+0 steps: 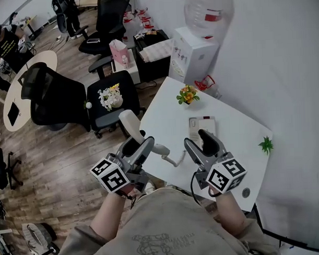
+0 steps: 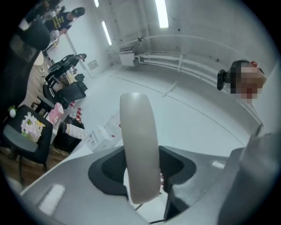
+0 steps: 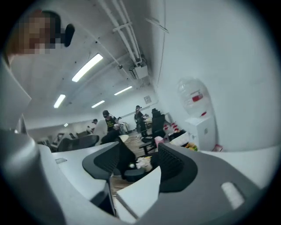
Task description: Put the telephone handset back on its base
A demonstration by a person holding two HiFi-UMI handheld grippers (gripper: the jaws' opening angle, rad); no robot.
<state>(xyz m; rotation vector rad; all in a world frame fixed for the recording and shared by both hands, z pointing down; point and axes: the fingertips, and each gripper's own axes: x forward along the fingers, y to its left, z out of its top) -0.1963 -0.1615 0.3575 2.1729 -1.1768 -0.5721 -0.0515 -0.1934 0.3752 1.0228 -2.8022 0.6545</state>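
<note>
The left claw (image 1: 134, 146) was clamped on the white handset (image 1: 130, 122), gripping near its lower end so most of it stood up and leaned away. It hung out past the near-left edge of the table (image 1: 238, 132), well apart from the base (image 1: 202, 125), which lay flat further in. The right claw (image 1: 200, 143) hovered just short of the base, jaws apart and empty. From where I stood, the worry was the curly cord (image 1: 173, 159) trailing between them: swing the handset across too quickly and it could tug the base askew or snag on the right claw. With such a low grip the handset might also pivot, and out there a slip meant the floor
</note>
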